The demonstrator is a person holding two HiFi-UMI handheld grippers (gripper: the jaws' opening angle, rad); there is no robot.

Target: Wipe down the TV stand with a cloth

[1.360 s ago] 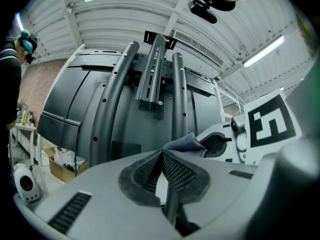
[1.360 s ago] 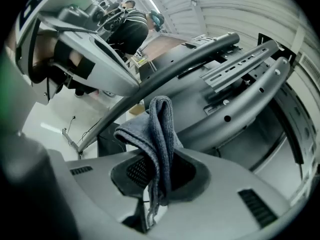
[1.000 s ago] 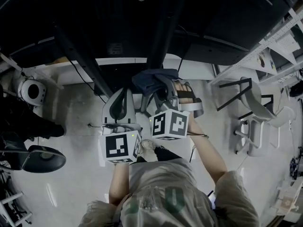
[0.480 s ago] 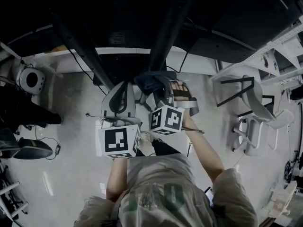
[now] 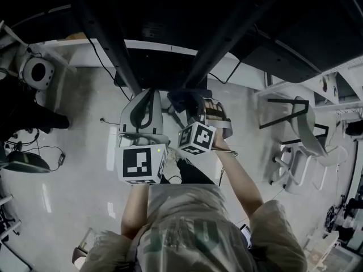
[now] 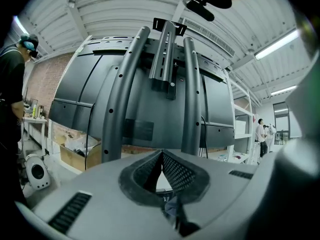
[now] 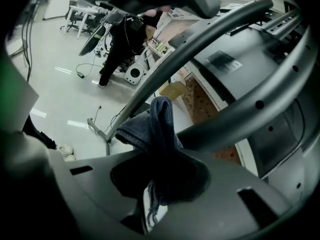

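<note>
The TV stand's dark grey tubes (image 5: pixel 122 55) rise in front of me and carry a big dark screen back (image 6: pixel 145 104). In the left gripper view two tubes (image 6: pixel 122 84) flank a centre bracket (image 6: pixel 165 49). My right gripper (image 5: pixel 190 109) is shut on a dark blue cloth (image 5: pixel 184 98). In the right gripper view the cloth (image 7: pixel 155 124) stands bunched out of that gripper (image 7: pixel 160 169), right beside a slanting tube (image 7: pixel 210 39); I cannot tell if it touches. My left gripper (image 5: pixel 148 95) is shut with nothing in it, and its pads meet at the tip (image 6: pixel 161 156).
A round white device (image 5: pixel 37 72) sits on the floor at far left, near cables (image 5: pixel 34 149). A white chair frame (image 5: pixel 300 129) and white shelving (image 5: pixel 340 67) stand to the right. A person in black (image 6: pixel 10 84) stands at left, by a cardboard box (image 6: pixel 75 151).
Both grippers have edged slightly towards the stand's tubes as the view swung. The right gripper still holds the cloth and the left stays shut.
</note>
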